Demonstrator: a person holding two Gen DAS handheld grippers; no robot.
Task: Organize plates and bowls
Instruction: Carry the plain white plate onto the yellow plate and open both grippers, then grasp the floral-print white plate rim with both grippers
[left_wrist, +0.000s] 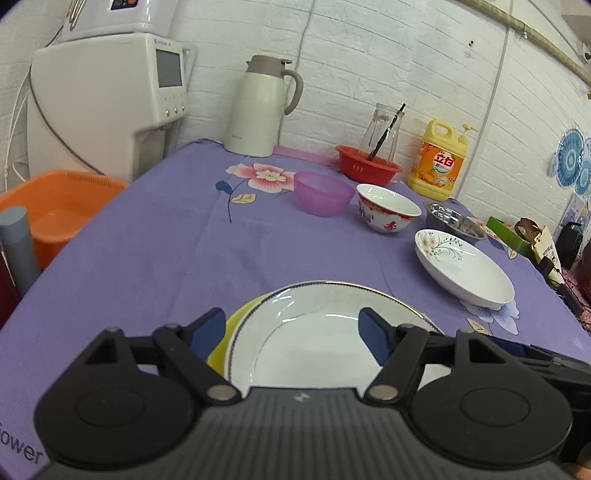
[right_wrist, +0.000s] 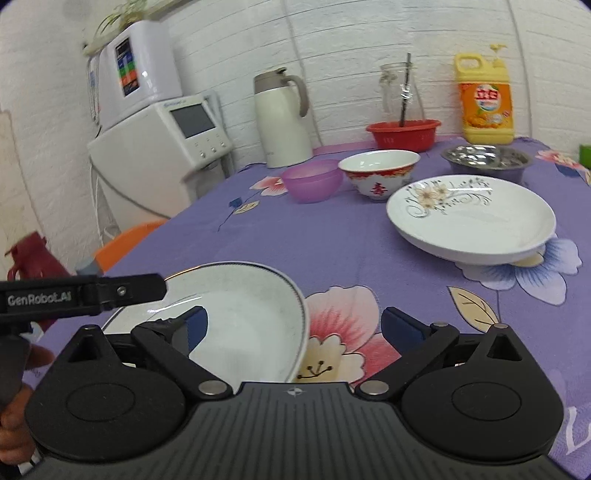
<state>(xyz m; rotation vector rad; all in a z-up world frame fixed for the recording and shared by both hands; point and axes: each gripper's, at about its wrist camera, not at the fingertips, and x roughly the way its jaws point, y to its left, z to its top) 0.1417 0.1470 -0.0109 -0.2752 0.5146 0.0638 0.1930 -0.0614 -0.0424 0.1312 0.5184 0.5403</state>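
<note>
On the purple flowered tablecloth (left_wrist: 155, 236), the red basin (left_wrist: 368, 164) at the back holds a glass carafe (left_wrist: 382, 130) with a dark stick in it. Nearer, the white plate (left_wrist: 314, 325) rests on a yellow plate (left_wrist: 236, 325), whose greater part is hidden. The floral plate (right_wrist: 471, 218) lies apart to the right, seemingly empty, as do the steel bowl (right_wrist: 487, 158), red-patterned bowl (right_wrist: 379, 170) and purple bowl (right_wrist: 312, 180). The left gripper (left_wrist: 291, 328) stands open over the white plate, nothing pinched. The right gripper (right_wrist: 293, 326) is open too, empty beside the plate's rim.
</note>
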